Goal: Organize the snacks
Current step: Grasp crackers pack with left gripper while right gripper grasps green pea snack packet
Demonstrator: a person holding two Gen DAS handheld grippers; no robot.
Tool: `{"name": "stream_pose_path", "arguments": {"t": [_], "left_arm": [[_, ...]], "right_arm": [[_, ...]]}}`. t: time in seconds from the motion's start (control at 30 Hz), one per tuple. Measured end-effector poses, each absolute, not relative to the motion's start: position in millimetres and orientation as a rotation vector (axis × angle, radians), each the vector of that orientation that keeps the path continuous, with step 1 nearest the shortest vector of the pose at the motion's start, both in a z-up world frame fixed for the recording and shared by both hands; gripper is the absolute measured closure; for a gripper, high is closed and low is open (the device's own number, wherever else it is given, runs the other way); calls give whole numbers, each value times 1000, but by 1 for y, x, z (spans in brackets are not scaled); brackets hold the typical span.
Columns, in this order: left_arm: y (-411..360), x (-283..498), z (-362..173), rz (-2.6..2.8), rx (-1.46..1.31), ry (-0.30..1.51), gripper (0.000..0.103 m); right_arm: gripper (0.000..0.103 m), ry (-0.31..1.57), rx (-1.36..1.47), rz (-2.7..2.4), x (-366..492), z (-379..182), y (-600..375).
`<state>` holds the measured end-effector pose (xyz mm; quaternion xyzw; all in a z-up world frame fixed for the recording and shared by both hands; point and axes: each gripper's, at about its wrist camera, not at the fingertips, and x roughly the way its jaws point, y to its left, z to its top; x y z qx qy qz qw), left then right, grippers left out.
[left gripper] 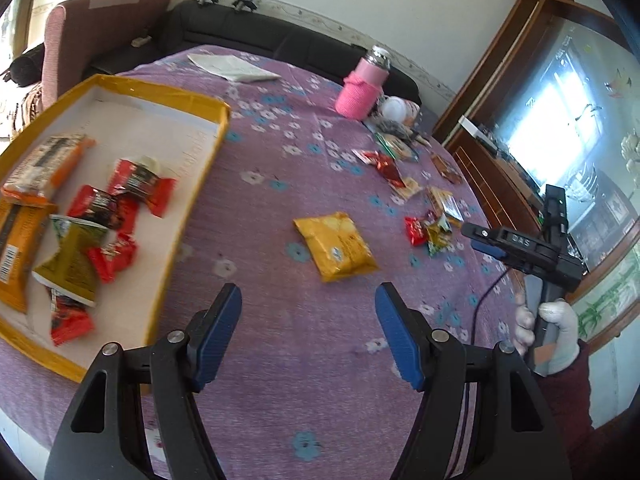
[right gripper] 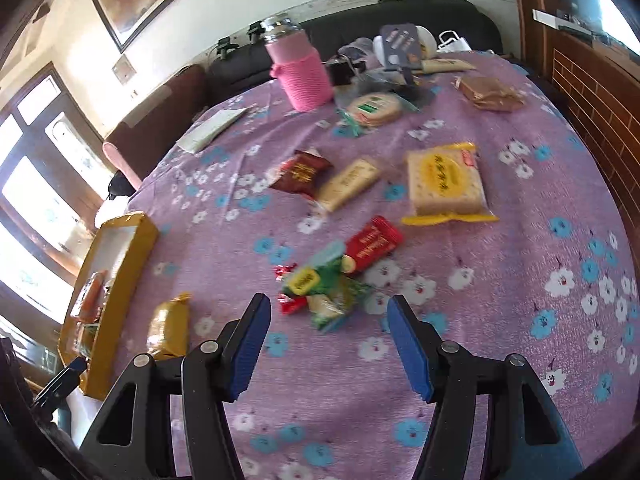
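two grippers are in play over a round worktop (left gripper: 280, 184) covered in a purple flowered cloth, and neither one is carrying anything. the left gripper (left gripper: 308, 334) has its jaws spread wide with only bare cloth between the blue pads. same story for the right gripper (right gripper: 328, 340): jaws spread, nothing pinched, hovering just short of a little heap of snacks (right gripper: 324, 292), a green packet lying on top of a couple of red-wrapped candies. from the left wrist view you can see that right gripper out at the right edge, held by a hand in a white glove (left gripper: 556, 332) with a dark red sleeve.

the yellow-rimmed tray (left gripper: 188, 200) sits on the left side of the worktop and already has stuff in it: several red candy packets (left gripper: 120, 204), an olive green packet (left gripper: 72, 260) and a couple of orange-and-white packs (left gripper: 40, 164) near its left side.

loose on the cloth: a gold packet (left gripper: 336, 246) just beside the tray, straight ahead of the left jaws. further out there's a red bar (right gripper: 372, 242) touching the heap, a big yellow cracker pack (right gripper: 444, 184), a cream bar (right gripper: 352, 184) and a dark red packet (right gripper: 300, 172) next to each other. at the far side stands a pink-sleeved bottle (right gripper: 300, 72) with a metal cap, near some clutter that's too blurry to name, plus a folded white paper (right gripper: 212, 128).
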<state>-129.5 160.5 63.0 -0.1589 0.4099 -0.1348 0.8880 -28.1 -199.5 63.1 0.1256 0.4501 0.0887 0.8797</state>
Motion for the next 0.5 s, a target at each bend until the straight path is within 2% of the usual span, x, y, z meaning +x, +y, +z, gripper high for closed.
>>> {"name": "stream_pose_path", "arguments": {"t": [0.3,0.33,0.37,0.4,0.5], "left_arm": [[140,-122,64,-243,-293,874,34],[138,-117,63,-236,-292,882,34],[137,-112,61,-231,-292,887,34],[135,-107,60,-226,-292,893,34],[123,-88,50,-230,-282,916,34]], "right_arm": [[40,919,151,201,-2,35,-169],[47,926,138,192,0,32,-168],[60,929,133,186,2,29,-168],[67,927,124,176,2,26,-169],[70,914,133,176,-1,25,-173]]}}
